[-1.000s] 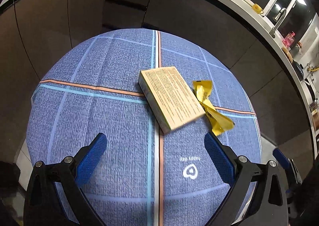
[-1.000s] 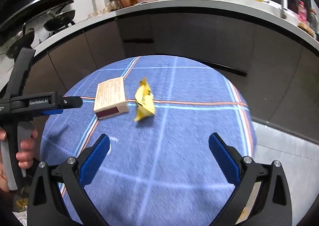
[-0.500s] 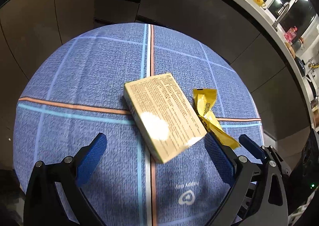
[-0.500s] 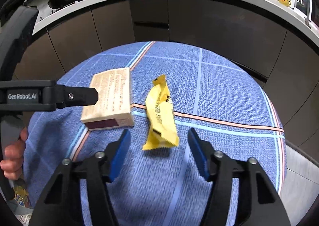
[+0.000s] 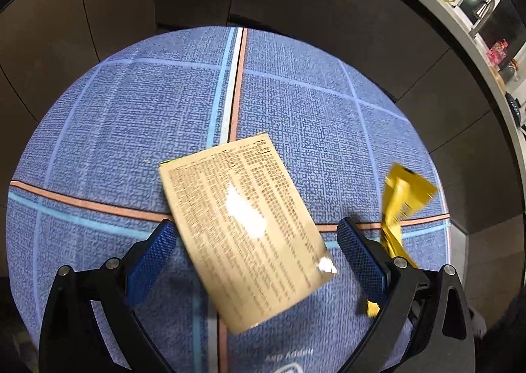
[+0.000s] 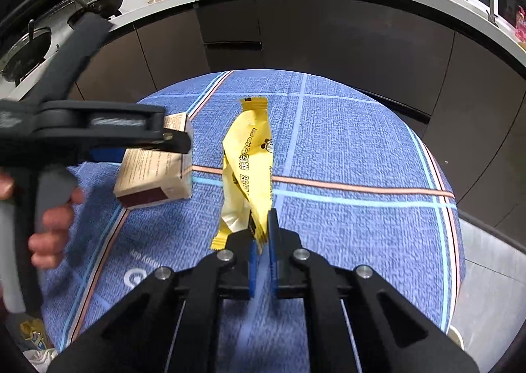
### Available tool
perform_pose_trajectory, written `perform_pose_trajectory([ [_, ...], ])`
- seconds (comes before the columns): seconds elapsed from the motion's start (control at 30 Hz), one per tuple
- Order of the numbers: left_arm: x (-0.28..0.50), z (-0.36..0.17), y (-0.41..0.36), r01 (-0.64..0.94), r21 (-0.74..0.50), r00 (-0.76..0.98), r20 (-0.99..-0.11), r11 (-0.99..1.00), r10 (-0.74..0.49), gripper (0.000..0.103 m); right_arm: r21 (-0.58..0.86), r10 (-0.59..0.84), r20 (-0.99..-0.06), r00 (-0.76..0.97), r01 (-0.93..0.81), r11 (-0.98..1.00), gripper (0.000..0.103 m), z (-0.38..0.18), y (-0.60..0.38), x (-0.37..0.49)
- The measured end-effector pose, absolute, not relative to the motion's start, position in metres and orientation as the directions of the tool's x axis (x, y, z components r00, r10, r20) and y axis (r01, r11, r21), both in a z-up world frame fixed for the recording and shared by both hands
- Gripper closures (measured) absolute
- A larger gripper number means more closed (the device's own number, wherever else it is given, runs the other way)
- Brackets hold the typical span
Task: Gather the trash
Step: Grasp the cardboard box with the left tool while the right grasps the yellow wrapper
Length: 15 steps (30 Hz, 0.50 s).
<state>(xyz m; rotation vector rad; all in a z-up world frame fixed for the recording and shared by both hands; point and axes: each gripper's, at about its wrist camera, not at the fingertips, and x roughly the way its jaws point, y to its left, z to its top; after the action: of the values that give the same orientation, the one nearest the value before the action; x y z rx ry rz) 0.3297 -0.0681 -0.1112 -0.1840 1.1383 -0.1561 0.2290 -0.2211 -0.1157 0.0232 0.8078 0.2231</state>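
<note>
Two pieces of trash lie on the blue cloth: the right gripper has just clenched on the near end of the yellow wrapper, while the left gripper hangs spread wide, the tan box between its fingers, untouched

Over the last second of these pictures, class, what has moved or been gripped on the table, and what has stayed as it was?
The right gripper came down and its fingers have just been closing; they now pinch the near end of the yellow wrapper. The left gripper moved in until its open fingers stand either side of the cardboard box, not yet gripping. The box lies where it was on the blue tablecloth.
</note>
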Motion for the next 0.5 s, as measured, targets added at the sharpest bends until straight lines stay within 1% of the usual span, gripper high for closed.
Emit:
perform_pose_trajectory([
  [0.13,0.337,-0.122,-0.069,0.014,-0.200,0.391,-0.901,0.980,-0.190,0.009,0.110,0.217,-0.709,0.671,-0.198,0.974,0.095,-0.114,-0.222,0.218],
  [0.3,0.334,-0.124,-0.065,0.030,-0.184,0.396,-0.900,0.982,-0.181,0.009,0.121,0.231,-0.704,0.671,-0.207,0.971,0.095,-0.111,-0.221,0.211],
  [0.5,0.319,-0.121,-0.054,0.048,-0.190,0.388,-0.901,0.981,-0.193,0.013,0.117,0.231,-0.703,0.672,-0.211,0.970,0.095,-0.109,-0.217,0.199],
])
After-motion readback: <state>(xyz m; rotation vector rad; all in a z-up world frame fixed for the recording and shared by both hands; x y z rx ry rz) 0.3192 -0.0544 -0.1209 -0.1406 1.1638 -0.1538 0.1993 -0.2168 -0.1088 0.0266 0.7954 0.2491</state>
